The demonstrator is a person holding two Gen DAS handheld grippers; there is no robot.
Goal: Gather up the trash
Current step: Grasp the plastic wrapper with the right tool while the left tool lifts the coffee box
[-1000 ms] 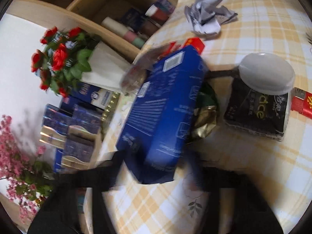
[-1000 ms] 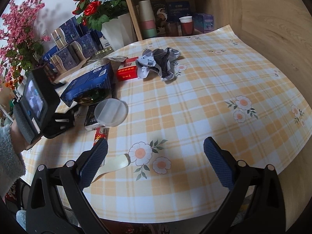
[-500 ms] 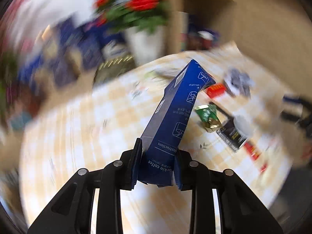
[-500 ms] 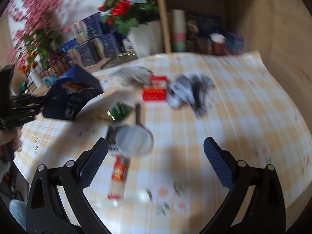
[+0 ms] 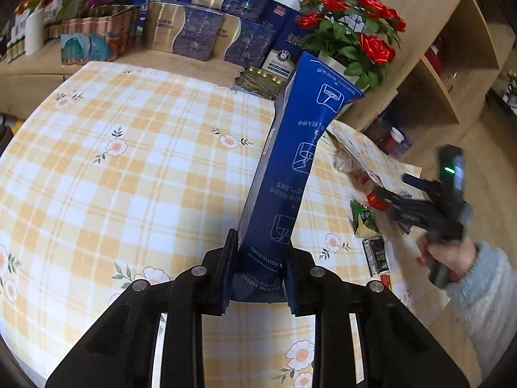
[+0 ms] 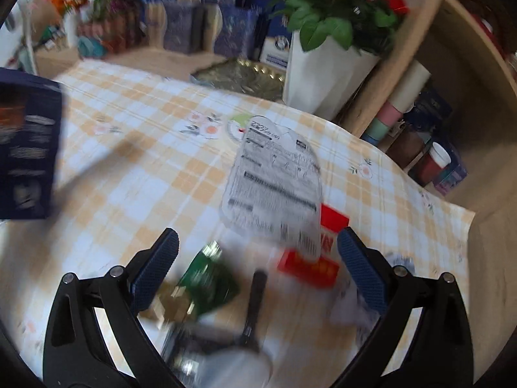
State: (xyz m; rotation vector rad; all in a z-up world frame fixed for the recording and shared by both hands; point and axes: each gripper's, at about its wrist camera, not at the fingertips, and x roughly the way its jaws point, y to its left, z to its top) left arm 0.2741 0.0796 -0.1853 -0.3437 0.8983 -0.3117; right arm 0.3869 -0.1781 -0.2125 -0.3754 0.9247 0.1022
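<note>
The left gripper (image 5: pixel 258 271) is closing its jaws further on the bottom end of the blue coffee box (image 5: pixel 290 174), whose card sits pinched between the pads. A second ago that box lay flat among the litter; now it stands up off the checked tablecloth (image 5: pixel 129 177), clear of the table, so one piece of trash looks secured and ready to carry off.

The right gripper (image 6: pixel 258 274) has swung over the remaining litter with its jaws wide apart and nothing between them. Below it lie a green wrapper (image 6: pixel 206 278), a red packet (image 6: pixel 310 266) and a printed clear plastic sheet (image 6: pixel 274 187), all still to be picked up.

No bin or bag shows in either view. The only containers seen are a white flower pot (image 6: pixel 320 74) holding red roses (image 5: pixel 355 26), and a wooden shelf (image 6: pixel 452 97) with stacked cups (image 6: pixel 400 106).
</note>
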